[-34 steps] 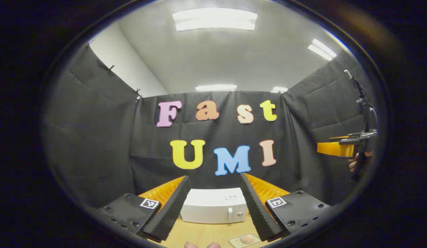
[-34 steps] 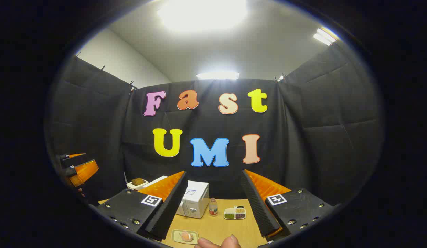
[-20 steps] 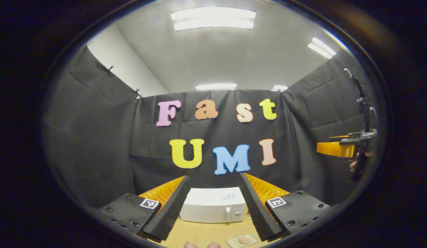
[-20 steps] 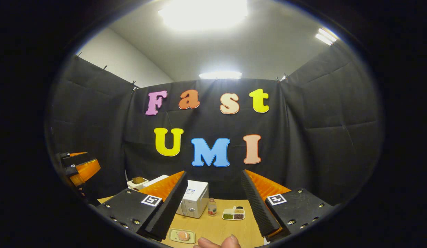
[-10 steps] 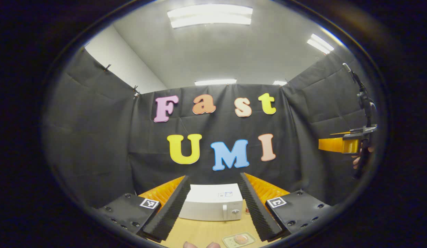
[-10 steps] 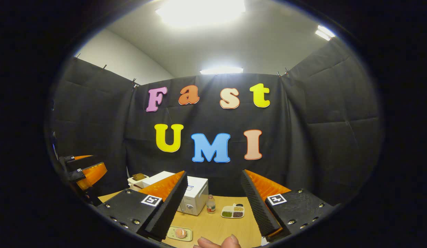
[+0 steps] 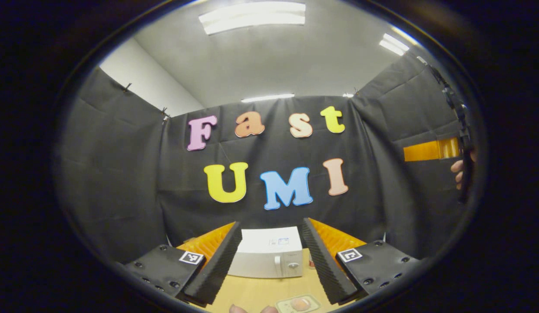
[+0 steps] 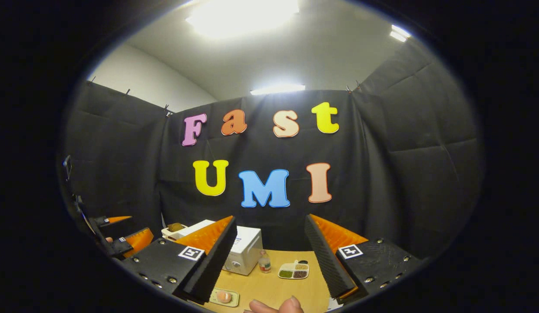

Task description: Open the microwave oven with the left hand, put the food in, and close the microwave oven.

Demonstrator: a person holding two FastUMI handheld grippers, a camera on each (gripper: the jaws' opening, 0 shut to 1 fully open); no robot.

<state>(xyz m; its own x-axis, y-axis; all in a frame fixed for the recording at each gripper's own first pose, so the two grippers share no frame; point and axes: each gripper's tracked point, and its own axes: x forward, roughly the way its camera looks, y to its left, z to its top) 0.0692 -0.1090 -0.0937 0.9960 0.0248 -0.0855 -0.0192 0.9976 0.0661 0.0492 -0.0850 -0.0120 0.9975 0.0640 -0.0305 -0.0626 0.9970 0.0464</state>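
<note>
A white microwave [image 7: 269,256] stands on the wooden table with its door shut and its handle on the right side of the door. My left gripper [image 7: 270,226] is open and empty, held above and short of the microwave. A small plate with a round orange-pink piece of food [image 7: 297,304] lies in front of the microwave, toward the right. In the right gripper view the microwave [image 8: 245,250] shows from its right side and the food plate [image 8: 223,297] lies near the front. My right gripper [image 8: 270,221] is open and empty, high above the table.
Right of the microwave stand a small bottle [image 8: 264,262] and a divided dish of grains [image 8: 294,270]. A white bowl with something brown [image 8: 173,229] sits behind the microwave. The other gripper [image 8: 130,239] hangs at far left. A thumb [image 8: 278,306] shows at the bottom.
The left gripper has come lower and tipped down, and the microwave now sits higher between its fingers. The right gripper's view has tipped down a little. Both grippers stay open.
</note>
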